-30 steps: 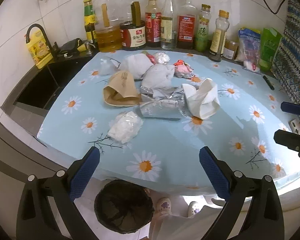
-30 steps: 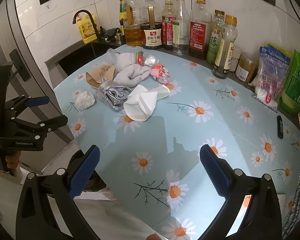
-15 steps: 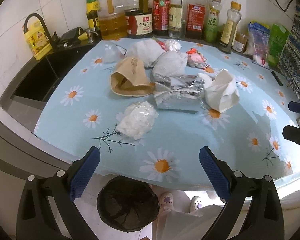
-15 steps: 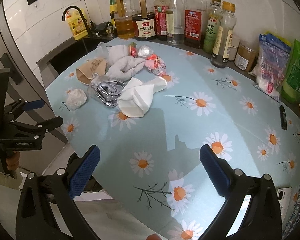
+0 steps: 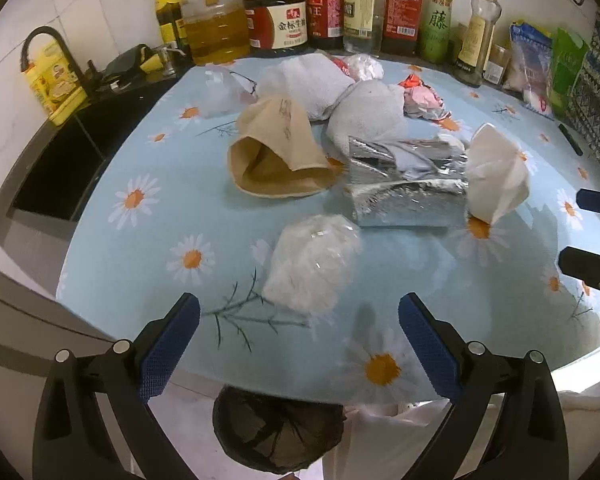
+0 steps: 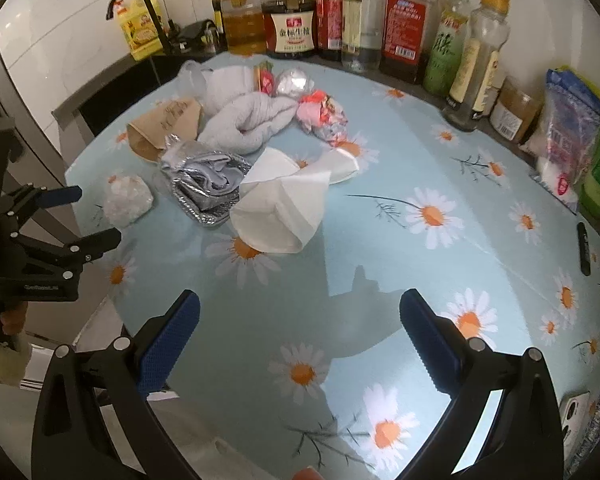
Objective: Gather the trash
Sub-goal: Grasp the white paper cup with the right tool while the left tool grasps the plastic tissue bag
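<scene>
Hanging wide apart and holding nothing, left claw (image 5: 299, 340) over the desk (image 5: 148, 248) edge, clear plastic wad (image 5: 310, 262) just ahead of it, silver foil bag (image 5: 406, 196) farther on, black bin (image 5: 278, 430) below, right claw (image 6: 300, 338) spread wide too, white paper bag (image 6: 284, 208) ahead.

Premises: a domestic kitchen; a black sink (image 5: 56, 168) with a black tap (image 5: 48, 46) is set in a dark counter against white wall tiles (image 6: 72, 36); cooking oil and sauce bottles (image 5: 332, 4) line the wall; a daisy-print tablecloth (image 6: 380, 240) covers the table; a black-lined bin (image 5: 278, 432) stands on the floor.
</scene>
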A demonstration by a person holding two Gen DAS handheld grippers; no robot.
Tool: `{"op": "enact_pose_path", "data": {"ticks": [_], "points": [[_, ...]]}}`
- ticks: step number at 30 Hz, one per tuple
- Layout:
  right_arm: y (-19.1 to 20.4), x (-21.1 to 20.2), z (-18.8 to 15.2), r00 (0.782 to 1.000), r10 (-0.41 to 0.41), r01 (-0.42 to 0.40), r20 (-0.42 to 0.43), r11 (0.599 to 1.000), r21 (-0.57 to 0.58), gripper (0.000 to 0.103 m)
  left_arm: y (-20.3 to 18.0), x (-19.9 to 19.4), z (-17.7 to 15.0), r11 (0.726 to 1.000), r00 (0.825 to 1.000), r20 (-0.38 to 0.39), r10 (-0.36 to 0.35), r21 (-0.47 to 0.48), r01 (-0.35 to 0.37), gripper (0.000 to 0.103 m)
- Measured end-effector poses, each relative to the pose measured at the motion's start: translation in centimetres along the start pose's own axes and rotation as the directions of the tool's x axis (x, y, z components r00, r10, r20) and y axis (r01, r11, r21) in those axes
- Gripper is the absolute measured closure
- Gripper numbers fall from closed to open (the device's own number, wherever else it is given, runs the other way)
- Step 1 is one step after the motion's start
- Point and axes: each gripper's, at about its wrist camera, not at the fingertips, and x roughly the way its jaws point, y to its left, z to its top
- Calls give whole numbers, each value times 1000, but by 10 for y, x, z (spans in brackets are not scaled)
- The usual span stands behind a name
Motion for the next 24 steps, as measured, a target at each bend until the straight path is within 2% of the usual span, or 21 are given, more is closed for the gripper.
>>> {"op": "enact_pose_path", "data": {"ticks": [12, 15, 19, 24], "points": [[3, 50, 22, 997, -3, 9, -76, 997, 71, 4, 10, 42, 25, 992, 996, -63, -56, 113, 63, 5], [2, 59, 26, 996, -21, 27, -85, 996, 80, 4, 14, 47, 30, 987, 993, -73, -98, 119, 106, 5], [7, 66, 30, 994, -83, 87, -67, 995, 50, 4, 17, 50, 31, 982, 989, -77, -123, 136, 133, 5], [6, 68, 29, 995, -93, 96, -45, 993, 66, 3, 17, 50, 32, 981, 989, -83, -125, 137, 135, 5]]}}
